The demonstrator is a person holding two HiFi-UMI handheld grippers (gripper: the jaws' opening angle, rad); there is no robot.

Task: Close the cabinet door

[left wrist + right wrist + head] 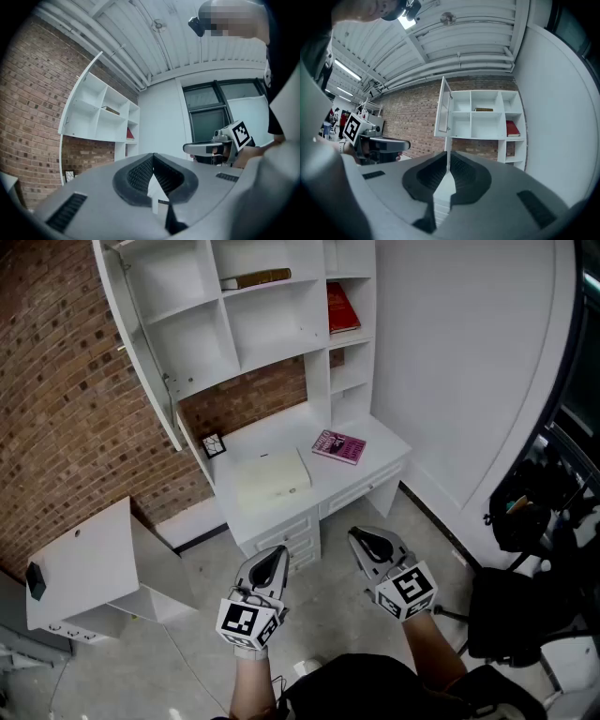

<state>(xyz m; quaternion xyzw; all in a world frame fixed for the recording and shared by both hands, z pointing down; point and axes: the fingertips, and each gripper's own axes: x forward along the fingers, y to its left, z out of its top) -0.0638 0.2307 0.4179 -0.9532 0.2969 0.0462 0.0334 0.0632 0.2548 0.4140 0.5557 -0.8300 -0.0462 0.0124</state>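
Head view: we hold left gripper [275,557] and right gripper [361,540] clenched on nothing. Cabinet door [143,343] stands open, well apart from both.

On the white bench [375,439], a flat white box [272,479] lies beyond the left claw [275,557], a pink book [338,446] beyond the right claw [364,540], a small frame [214,444] farther left at the back.
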